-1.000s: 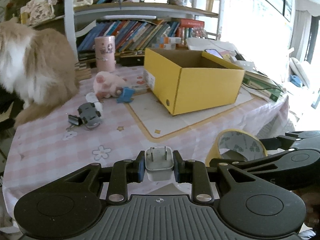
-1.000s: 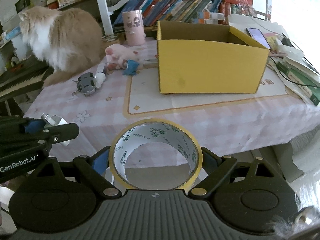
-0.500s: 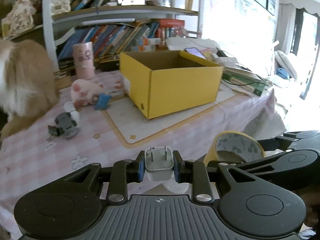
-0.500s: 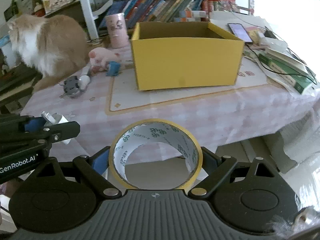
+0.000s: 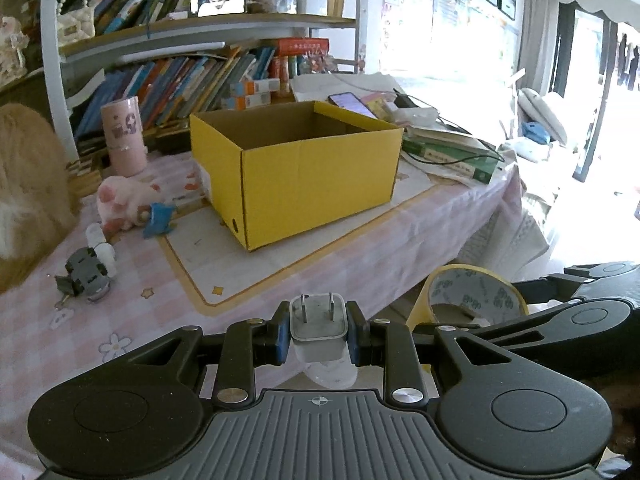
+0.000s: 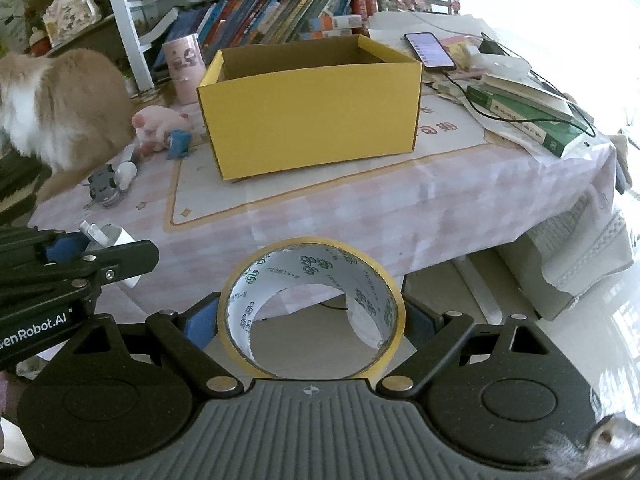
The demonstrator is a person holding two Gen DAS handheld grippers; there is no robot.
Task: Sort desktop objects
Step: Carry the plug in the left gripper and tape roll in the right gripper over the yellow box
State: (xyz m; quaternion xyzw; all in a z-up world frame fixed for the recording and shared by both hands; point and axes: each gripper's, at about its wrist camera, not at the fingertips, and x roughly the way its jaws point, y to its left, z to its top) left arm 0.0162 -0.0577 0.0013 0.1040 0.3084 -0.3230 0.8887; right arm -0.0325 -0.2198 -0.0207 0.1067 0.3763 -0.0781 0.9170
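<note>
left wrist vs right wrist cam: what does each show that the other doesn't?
Left wrist only: the left gripper head-on, shut on the white charger plug, prongs up; a phone propped on the shelf.

Right wrist only: the right gripper head-on, shut on the yellow tape roll, seen through its core; floor beneath the table edge.

Both: the empty yellow box, pink plush, pink cup, grey car toy, cat, bookshelf.

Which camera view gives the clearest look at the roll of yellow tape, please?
The right wrist view: the tape roll sits centred, its printed core facing the camera, clamped in the right hand-held gripper. The left wrist view shows it only at the right, partly hidden.
</note>
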